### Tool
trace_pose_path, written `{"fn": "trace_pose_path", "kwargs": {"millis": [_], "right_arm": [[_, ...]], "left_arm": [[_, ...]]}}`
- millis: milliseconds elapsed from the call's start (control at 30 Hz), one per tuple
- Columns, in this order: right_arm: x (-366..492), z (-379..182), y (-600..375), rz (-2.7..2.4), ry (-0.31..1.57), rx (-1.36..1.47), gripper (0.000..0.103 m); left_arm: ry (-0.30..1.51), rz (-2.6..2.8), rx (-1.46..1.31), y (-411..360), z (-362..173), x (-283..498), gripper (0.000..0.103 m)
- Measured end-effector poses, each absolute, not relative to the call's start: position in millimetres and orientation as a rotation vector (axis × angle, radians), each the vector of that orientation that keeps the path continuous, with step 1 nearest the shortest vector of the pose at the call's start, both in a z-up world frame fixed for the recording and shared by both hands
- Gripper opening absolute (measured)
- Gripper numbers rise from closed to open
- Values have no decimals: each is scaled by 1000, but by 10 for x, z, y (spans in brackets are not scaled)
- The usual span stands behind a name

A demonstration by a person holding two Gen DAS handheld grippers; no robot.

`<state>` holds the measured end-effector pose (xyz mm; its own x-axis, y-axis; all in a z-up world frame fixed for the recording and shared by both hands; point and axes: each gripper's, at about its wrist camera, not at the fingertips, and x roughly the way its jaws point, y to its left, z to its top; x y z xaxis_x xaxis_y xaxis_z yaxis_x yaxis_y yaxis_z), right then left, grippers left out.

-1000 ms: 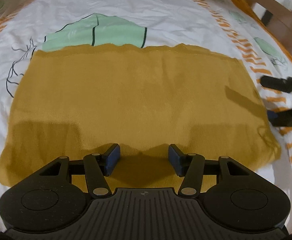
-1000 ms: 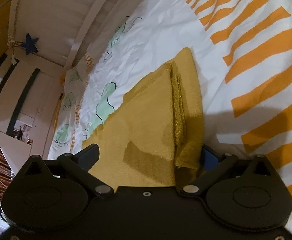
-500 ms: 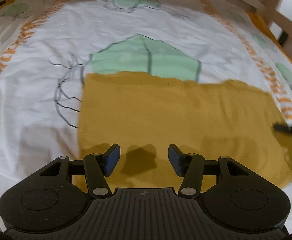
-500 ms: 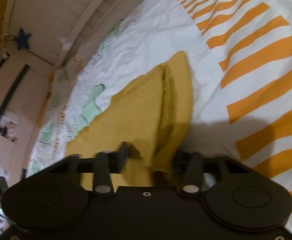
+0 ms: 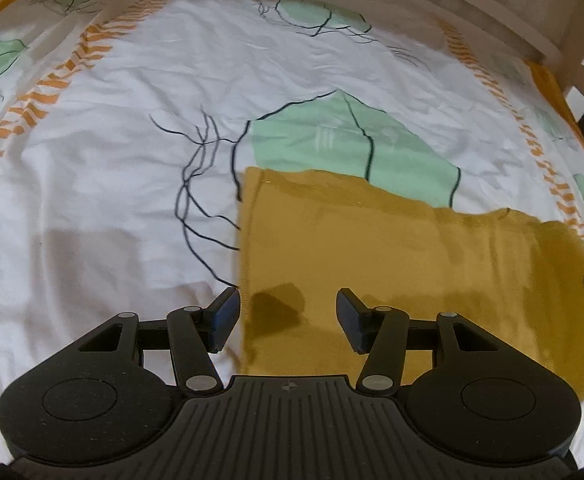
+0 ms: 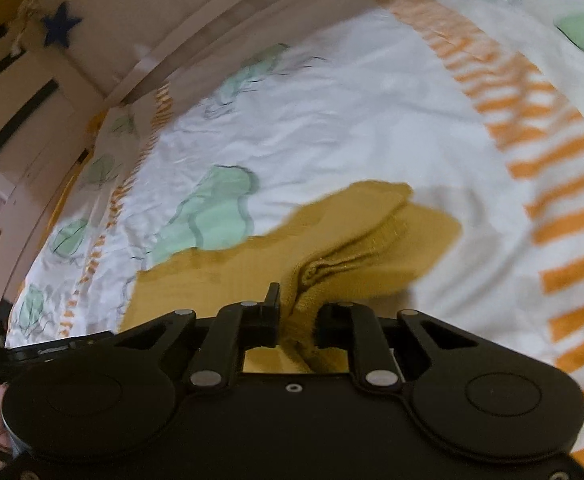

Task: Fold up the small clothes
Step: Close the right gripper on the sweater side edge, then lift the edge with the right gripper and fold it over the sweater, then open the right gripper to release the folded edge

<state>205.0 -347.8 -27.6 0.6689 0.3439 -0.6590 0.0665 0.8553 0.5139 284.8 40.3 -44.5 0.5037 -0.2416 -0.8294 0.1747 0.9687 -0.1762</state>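
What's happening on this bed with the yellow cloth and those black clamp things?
A person is folding a mustard-yellow garment on a patterned bedsheet with two handheld grippers. The right gripper has just closed on a bunched edge of the garment and holds it raised. The left gripper hangs open over the opposite edge, gripping nothing.

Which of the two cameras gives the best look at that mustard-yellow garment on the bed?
The left wrist view: the mustard garment lies sharp and nearly whole on the bedsheet. The right wrist view is blurred, showing its bunched edge pinched in the right gripper.
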Motion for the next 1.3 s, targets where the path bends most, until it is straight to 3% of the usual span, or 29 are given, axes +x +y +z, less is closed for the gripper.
{"fn": "trace_pose_path", "kwargs": {"millis": [233, 767, 1033, 1300], "right_arm": [[2337, -74, -2801, 248, 853, 516, 23], [2645, -374, -1399, 332, 936, 463, 22], [2768, -541, -1171, 321, 966, 496, 37], [2692, -267, -1319, 411, 848, 582, 38]], "left_arm": [[1017, -226, -118, 678, -386, 2923, 52], [1016, -146, -242, 1187, -360, 3056, 52], [1025, -141, -270, 1249, -372, 3073, 52], [1036, -141, -268, 1218, -389, 3081, 52]]}}
